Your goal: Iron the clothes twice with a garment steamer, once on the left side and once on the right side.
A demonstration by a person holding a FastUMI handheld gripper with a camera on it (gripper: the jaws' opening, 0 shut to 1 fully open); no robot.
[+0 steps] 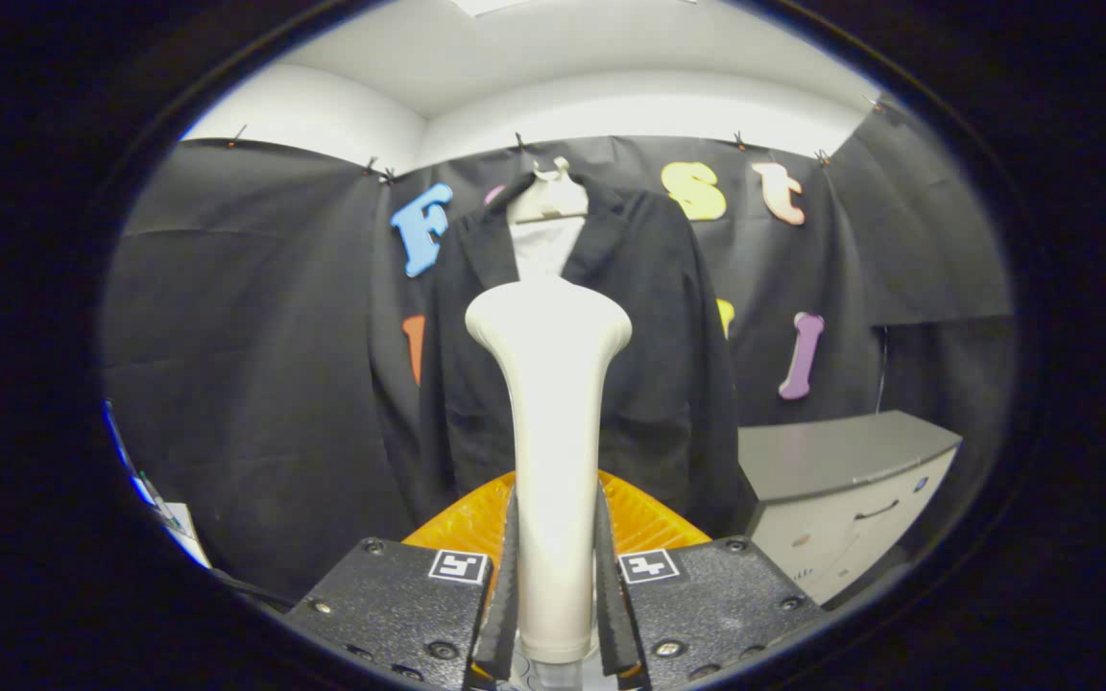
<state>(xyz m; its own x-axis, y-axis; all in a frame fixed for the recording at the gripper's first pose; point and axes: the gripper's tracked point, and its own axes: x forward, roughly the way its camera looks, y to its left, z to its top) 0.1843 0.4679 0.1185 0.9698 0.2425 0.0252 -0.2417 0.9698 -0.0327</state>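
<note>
Gripping steamer, claw clamped.

A recording booth — black cloth walls (clipped up), a grey drawer cabinet beside them.

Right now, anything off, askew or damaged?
Nothing stands out. The gripper is shut on the steamer, which stands upright between the fingers, head level. Beyond it the black jacket hangs straight on its hanger against the cloth wall. The cabinet beside the jacket has its drawer closed.
</note>
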